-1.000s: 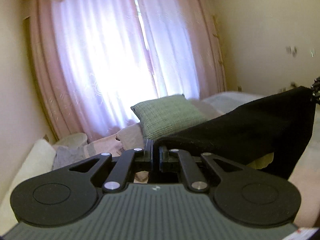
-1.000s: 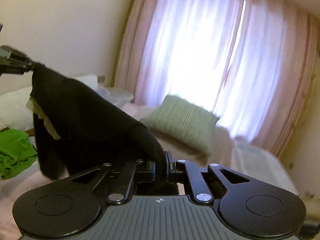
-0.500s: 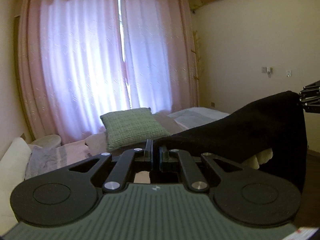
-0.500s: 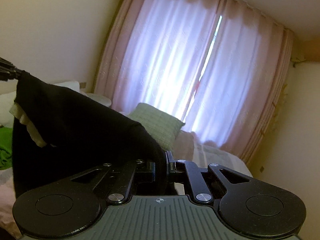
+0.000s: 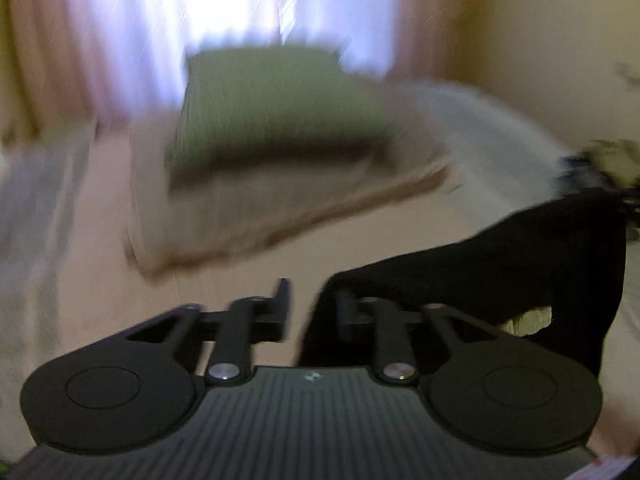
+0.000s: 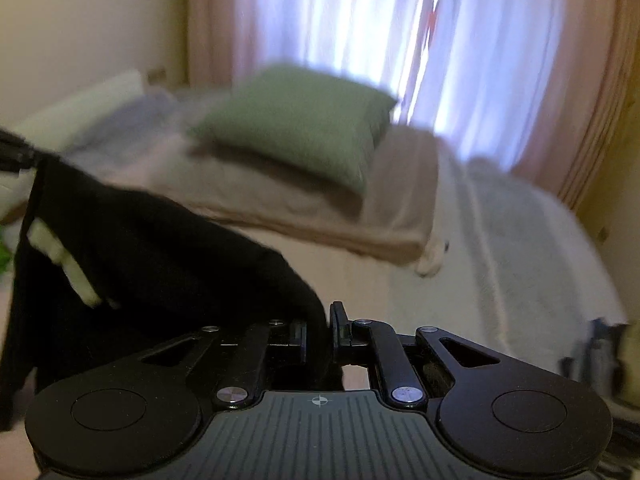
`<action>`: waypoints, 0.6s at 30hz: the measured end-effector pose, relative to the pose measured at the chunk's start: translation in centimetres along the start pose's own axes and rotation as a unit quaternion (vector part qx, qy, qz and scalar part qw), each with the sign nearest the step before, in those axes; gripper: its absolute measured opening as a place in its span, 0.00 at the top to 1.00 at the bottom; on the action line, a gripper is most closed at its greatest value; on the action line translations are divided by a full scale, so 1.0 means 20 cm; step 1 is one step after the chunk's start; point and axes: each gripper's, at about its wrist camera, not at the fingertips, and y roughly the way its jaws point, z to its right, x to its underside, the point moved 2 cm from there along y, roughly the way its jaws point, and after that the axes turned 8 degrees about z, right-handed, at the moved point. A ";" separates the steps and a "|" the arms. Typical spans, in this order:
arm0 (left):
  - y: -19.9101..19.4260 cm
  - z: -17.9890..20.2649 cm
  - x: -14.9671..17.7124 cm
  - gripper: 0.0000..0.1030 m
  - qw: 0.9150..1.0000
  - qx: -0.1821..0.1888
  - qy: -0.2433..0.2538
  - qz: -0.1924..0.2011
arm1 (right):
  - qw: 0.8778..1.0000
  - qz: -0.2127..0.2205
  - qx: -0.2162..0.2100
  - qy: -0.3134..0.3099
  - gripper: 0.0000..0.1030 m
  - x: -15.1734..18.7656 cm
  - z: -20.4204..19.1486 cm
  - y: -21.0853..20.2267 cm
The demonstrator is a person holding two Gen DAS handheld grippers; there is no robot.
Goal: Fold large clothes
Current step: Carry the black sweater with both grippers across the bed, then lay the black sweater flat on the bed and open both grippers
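Black garment [image 6: 152, 264] hangs stretched between my two tools above the bed [image 6: 500, 240], kept taut for laying flat. My right gripper [image 6: 319, 326] pinches one corner; my left gripper [image 5: 310, 304] has its fingers spread, cloth draped against the right one.

a green pillow [image 6: 304, 120] lies on a folded beige blanket [image 6: 320, 208] at the far end of the bed [image 6: 520, 264], with pink curtains [image 6: 400, 32] glowing behind it.
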 end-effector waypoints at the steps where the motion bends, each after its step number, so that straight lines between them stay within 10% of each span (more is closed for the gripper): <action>1: 0.17 -0.02 0.05 0.67 1.000 -0.022 0.001 -0.022 | 1.000 -0.010 0.014 -0.001 0.65 0.05 0.04 0.11; 6: 0.42 -0.14 0.29 0.71 0.993 -0.079 -0.062 -0.053 | 0.999 -0.030 -0.008 0.032 0.56 0.21 0.18 0.39; 18: -0.03 -0.07 0.84 0.60 0.988 -0.047 -0.035 -0.140 | 0.977 -0.160 -0.026 0.140 0.49 0.83 -0.03 0.29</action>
